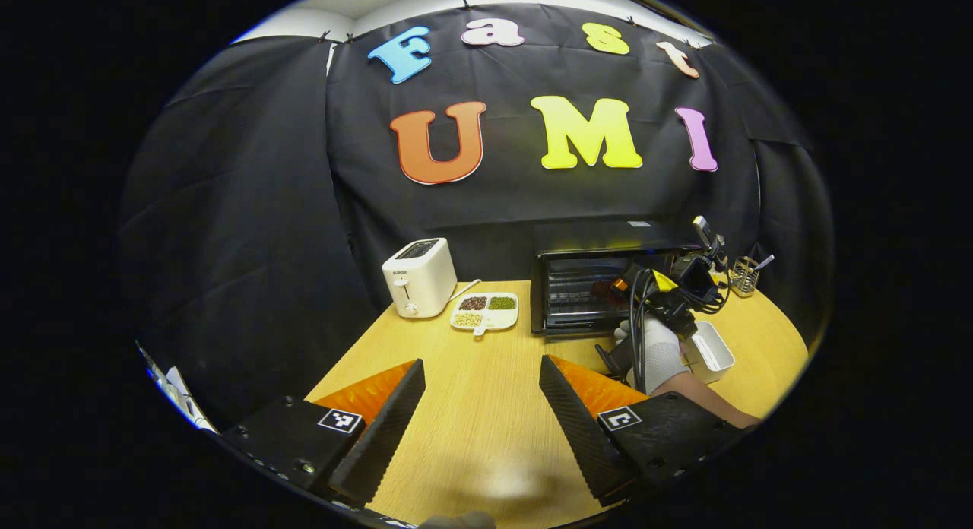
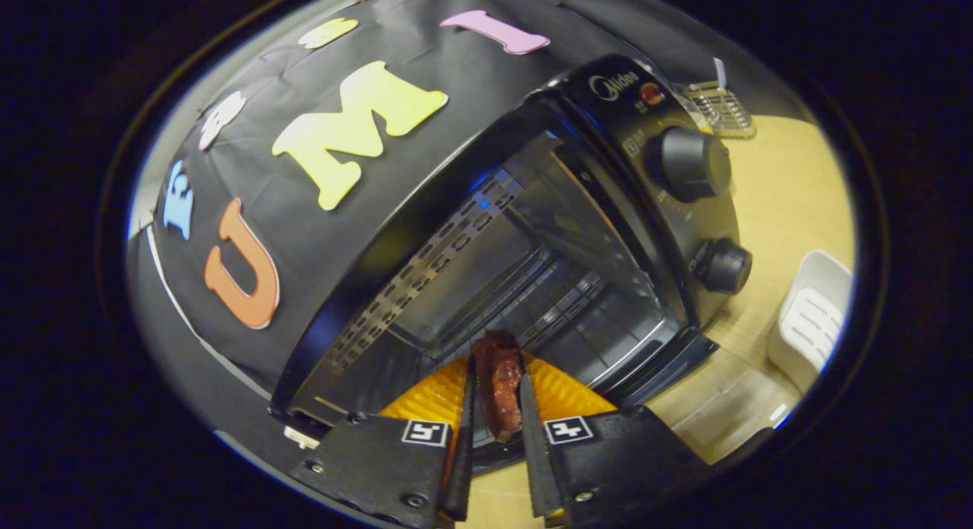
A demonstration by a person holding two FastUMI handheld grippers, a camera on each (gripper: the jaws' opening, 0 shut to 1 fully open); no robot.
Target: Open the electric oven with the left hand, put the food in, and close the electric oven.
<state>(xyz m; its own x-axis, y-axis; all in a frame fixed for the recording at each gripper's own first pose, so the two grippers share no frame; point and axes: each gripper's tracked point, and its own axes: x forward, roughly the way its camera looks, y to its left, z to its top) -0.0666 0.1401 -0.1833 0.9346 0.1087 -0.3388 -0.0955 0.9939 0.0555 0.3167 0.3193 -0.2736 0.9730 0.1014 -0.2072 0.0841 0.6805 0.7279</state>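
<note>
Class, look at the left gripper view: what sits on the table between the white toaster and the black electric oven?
A white divided dish of beans and grains, seen in the left gripper view, between the toaster and the oven.

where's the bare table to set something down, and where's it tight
The widest bare patch of table runs from the open left gripper up to the toaster and the divided dish. It is crowded at the oven mouth: the right gripper, shut on the food, sits there beside the white tray.
</note>
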